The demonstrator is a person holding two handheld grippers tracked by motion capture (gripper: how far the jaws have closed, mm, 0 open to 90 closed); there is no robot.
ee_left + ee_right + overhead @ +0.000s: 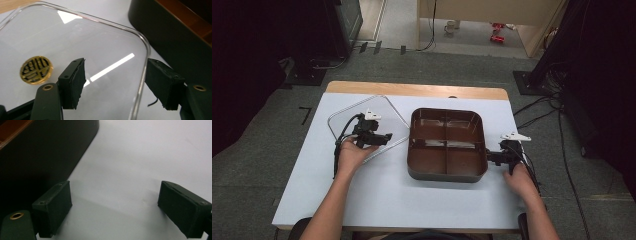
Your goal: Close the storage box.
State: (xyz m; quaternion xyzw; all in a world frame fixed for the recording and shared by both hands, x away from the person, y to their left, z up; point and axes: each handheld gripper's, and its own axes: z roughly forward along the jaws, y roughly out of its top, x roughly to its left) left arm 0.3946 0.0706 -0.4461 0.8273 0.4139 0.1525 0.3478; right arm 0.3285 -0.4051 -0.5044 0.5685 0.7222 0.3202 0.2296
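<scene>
A dark brown tray (447, 145) with four compartments sits in the middle of the white table (387, 200). To its left a clear plastic lid (362, 122) lies flat. My left gripper (384, 137) hovers over the lid's right edge. In the left gripper view the gripper (116, 80) is open and the lid's rim (143, 75) runs between the jaws, close to the right pad (162, 82). A round gold sticker (36, 69) shows on the lid. My right gripper (489, 157) rests by the tray's right wall (45, 152), and the gripper (117, 205) is open over bare table.
The table's wooden far edge (412, 90) lies beyond the lid and tray. Cables (542, 112) and dark stands (562, 45) are on the floor around the table. Bare white surface lies in front of the tray.
</scene>
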